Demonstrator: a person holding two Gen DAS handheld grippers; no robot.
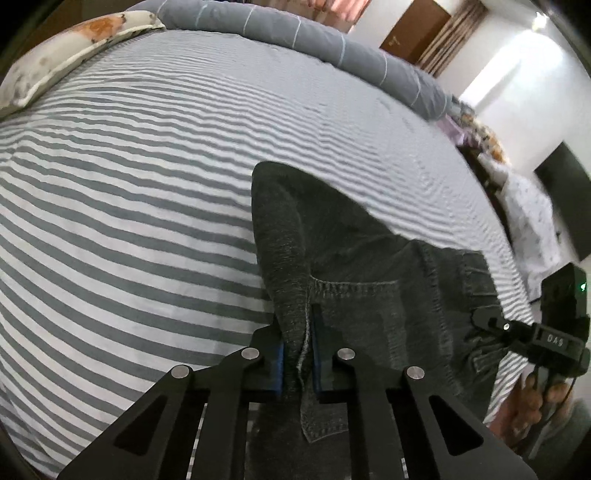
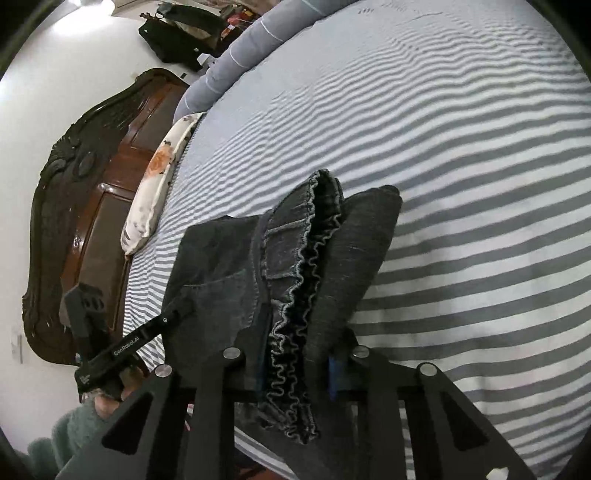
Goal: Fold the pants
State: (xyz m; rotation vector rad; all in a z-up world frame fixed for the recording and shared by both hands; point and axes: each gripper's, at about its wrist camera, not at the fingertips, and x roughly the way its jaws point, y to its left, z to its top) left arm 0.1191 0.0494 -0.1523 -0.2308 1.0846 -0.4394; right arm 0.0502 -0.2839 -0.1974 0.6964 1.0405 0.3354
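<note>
**Both ends of the pants pinched, ready for a fold**

Blue pads of your left hand-held gripper are clamping a hemmed edge of the dark grey denim pants, with a short tab of cloth hanging down between the black fingers toward the camera. You are holding that edge just beside a stitched pocket opening, which suggests you are taking the garment by its side so the cloth cannot slip.

Your right hand-held gripper is gripping the ruffled elastic waistband together with a smoother fold of denim beside it; the jaws are standing wider here because the bunch between them is thick. Taking both layers at once is probably keeping the two halves matched.

The pants are lying bunched and partly raised over the grey-and-white striped bedsheet, near the bed edge closest to you, with their far part resting on the sheet. A floral pillow and a rolled blue-grey duvet are sitting well apart at the head and far side, leaving you open sheet to lay the fold on.

With both grips set, you are likely about to carry the cloth over.
</note>
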